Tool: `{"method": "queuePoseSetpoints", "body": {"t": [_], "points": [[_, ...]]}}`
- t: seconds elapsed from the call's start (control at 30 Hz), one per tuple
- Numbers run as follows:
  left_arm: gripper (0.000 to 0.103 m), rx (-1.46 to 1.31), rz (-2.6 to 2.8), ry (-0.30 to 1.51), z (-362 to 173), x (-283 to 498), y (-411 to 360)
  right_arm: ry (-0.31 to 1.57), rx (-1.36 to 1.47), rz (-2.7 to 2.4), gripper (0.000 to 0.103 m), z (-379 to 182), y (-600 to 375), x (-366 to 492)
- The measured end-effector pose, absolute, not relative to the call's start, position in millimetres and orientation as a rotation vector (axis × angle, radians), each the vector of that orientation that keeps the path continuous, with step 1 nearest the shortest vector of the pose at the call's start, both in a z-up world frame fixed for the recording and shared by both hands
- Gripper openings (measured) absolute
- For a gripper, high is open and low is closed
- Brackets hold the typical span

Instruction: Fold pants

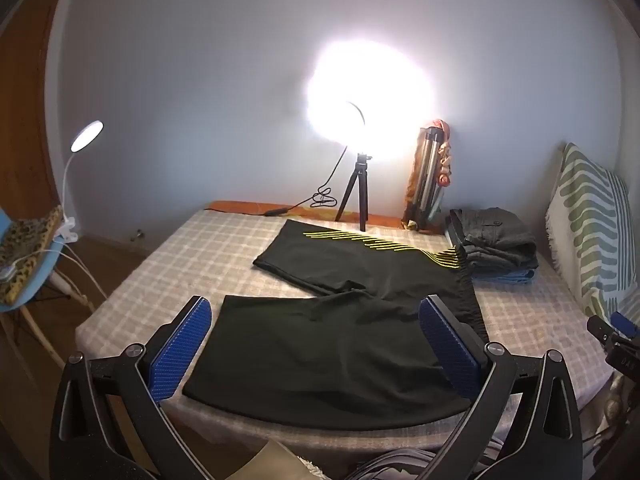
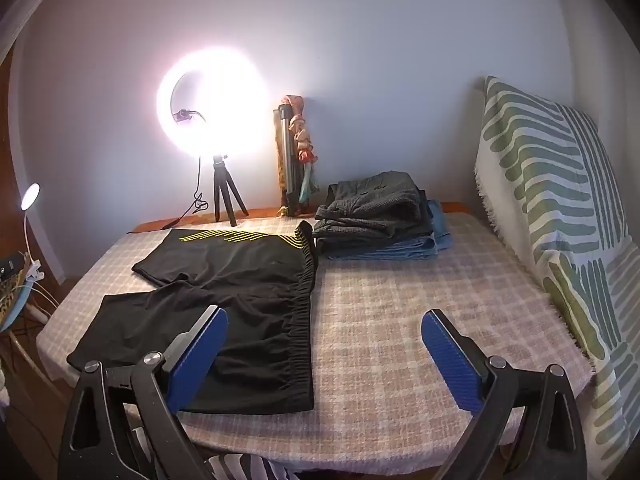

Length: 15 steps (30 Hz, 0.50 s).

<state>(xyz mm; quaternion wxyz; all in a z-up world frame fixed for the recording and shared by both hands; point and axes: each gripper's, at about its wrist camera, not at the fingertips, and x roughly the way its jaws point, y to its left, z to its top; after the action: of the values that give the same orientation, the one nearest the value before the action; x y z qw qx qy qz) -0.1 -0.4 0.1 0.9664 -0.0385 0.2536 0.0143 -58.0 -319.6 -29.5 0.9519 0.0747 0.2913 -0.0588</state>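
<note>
While black shorts (image 1: 352, 320) lie flat on the bed (image 2: 400, 320), legs leftward, waistband rightward: left gripper (image 1: 316, 344) splayed wide over near leg, right gripper (image 2: 324, 352) equally agape beside waistband.

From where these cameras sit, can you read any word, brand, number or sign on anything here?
None can be read.
Black shorts with yellow stripes: stripes only, no lettering visible.
Folded grey trousers on the stack: a small dark mark, too blurred to read.
Black part at the left view's right edge: faint pale marks, too small to read.
Green-striped pillow: pattern only.
</note>
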Motion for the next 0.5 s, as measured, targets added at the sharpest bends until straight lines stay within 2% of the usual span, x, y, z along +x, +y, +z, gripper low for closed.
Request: {"method": "queuePoseSetpoints", "body": {"t": [0.5], "points": [[0.103, -0.056, 0.028, 0.506, 2.6, -2.2, -5.2, 0.576, 0.14, -0.122, 0.099, -28.6, -318.7, -59.1]]}}
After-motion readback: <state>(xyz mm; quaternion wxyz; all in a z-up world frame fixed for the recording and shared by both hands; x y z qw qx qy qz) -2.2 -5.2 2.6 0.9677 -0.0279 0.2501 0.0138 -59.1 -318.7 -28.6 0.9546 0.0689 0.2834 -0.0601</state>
